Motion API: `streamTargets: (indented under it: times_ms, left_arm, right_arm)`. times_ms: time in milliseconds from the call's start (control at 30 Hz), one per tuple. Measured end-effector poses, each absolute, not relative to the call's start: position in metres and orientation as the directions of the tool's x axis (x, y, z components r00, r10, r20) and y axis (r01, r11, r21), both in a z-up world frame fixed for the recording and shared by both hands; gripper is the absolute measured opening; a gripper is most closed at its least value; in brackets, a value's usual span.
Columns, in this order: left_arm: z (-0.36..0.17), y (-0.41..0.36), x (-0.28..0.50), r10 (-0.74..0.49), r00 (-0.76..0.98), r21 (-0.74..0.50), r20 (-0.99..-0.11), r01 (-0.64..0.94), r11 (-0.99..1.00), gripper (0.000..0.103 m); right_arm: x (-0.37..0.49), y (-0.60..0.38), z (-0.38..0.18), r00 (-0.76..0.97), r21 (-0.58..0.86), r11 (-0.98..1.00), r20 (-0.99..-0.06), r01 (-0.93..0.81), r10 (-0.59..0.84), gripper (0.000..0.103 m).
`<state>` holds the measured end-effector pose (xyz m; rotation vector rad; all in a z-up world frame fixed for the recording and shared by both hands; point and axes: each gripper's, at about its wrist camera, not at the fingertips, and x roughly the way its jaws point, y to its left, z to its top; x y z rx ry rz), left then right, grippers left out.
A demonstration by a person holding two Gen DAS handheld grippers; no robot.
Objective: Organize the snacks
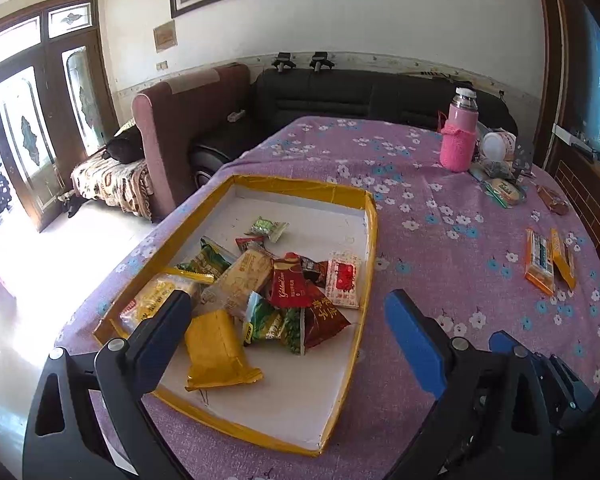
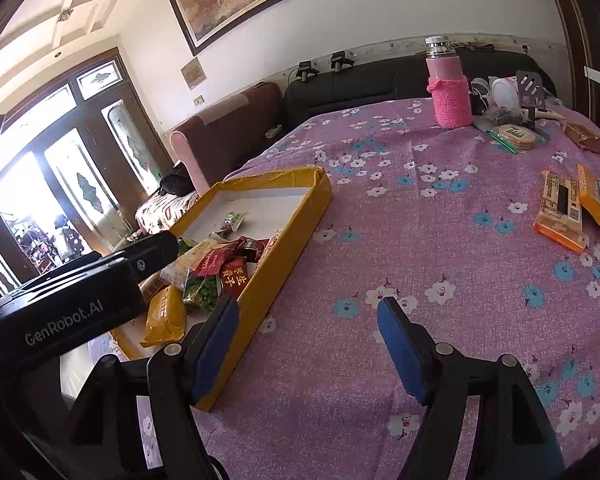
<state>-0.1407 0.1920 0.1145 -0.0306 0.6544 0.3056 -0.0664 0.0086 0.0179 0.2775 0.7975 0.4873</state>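
Note:
A shallow yellow-rimmed box with a white floor lies on the purple flowered tablecloth and holds a heap of snack packets. My left gripper is open and empty, just above the box's near half. The box also shows in the right wrist view, left of my right gripper, which is open and empty over bare cloth. Two orange snack packets lie loose on the cloth at the right, also seen from the right wrist. More packets lie at the far right.
A pink bottle in a knitted sleeve stands at the table's far side, with a white jar and small clutter beside it. Sofas stand beyond the table. The left gripper's black body shows at the left of the right wrist view.

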Motion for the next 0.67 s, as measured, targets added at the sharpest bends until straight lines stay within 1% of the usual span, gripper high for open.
streamTargets:
  times_ms: [100,167,200,300,500,600,667]
  left_arm:
    - [0.140,0.190,-0.163,0.339,0.807,0.075,-0.484,-0.348,0.935,0.099]
    - [0.153,0.187,-0.176,0.328,0.845,0.076,-0.423,-0.328,0.942,0.103]
    - [0.154,0.187,-0.180,0.313,0.859,0.074,-0.405,-0.311,0.948,0.103]
    - [0.147,0.194,-0.184,0.260,0.869,0.014,-0.421,-0.280,0.960,0.103]
    - [0.127,0.199,-0.172,0.188,0.832,-0.048,-0.522,-0.248,0.967,0.103]
    - [0.118,0.187,-0.166,0.199,0.806,-0.006,-0.558,-0.244,0.970,0.103]
    - [0.114,0.178,-0.161,0.182,0.790,0.003,-0.586,-0.222,0.975,0.103]
  right_arm:
    - [-0.069,0.009,0.021,0.602,0.407,0.855,-0.609,-0.321,0.516,0.074]
    - [-0.070,0.009,0.022,0.603,0.405,0.854,-0.606,-0.327,0.519,0.074]
    - [-0.070,0.008,0.023,0.603,0.405,0.853,-0.604,-0.330,0.521,0.074]
    - [-0.072,0.008,0.026,0.601,0.397,0.850,-0.601,-0.347,0.526,0.074]
    - [-0.077,0.010,0.025,0.583,0.366,0.849,-0.618,-0.380,0.527,0.074]
    - [-0.078,0.003,0.025,0.583,0.369,0.851,-0.620,-0.374,0.525,0.074]
    - [-0.078,-0.006,0.026,0.588,0.374,0.855,-0.620,-0.359,0.519,0.074]
